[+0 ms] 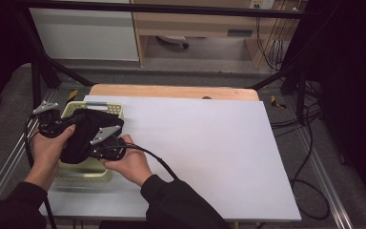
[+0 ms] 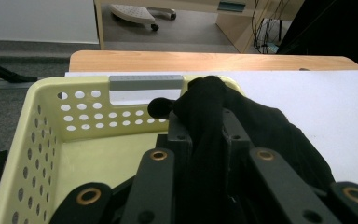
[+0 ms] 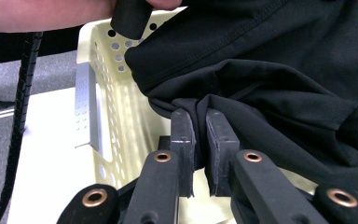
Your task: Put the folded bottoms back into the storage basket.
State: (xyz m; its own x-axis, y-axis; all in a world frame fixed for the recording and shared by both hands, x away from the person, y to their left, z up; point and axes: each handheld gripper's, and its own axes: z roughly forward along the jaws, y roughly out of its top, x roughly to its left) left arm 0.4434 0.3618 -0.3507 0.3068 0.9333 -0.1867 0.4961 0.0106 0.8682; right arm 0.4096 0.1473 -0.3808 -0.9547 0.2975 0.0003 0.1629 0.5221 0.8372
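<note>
A black garment (image 1: 83,133) hangs bunched above a pale yellow perforated basket (image 1: 80,169) at the table's left. My left gripper (image 1: 66,125) is shut on a fold of the garment (image 2: 205,116); the cloth drapes over its jaws in the left gripper view. My right gripper (image 1: 95,143) is shut on another edge of the garment (image 3: 261,88), with the fabric pinched between its pads (image 3: 182,133) in the right gripper view. Both grippers hold the cloth over the basket (image 2: 84,116), close together.
The basket (image 3: 98,56) has a grey handle bar (image 2: 145,82) on its far rim. A white sheet (image 1: 205,143) covers the wooden table (image 1: 171,90) to the right. A black frame, cables (image 1: 310,143) and furniture stand beyond the table.
</note>
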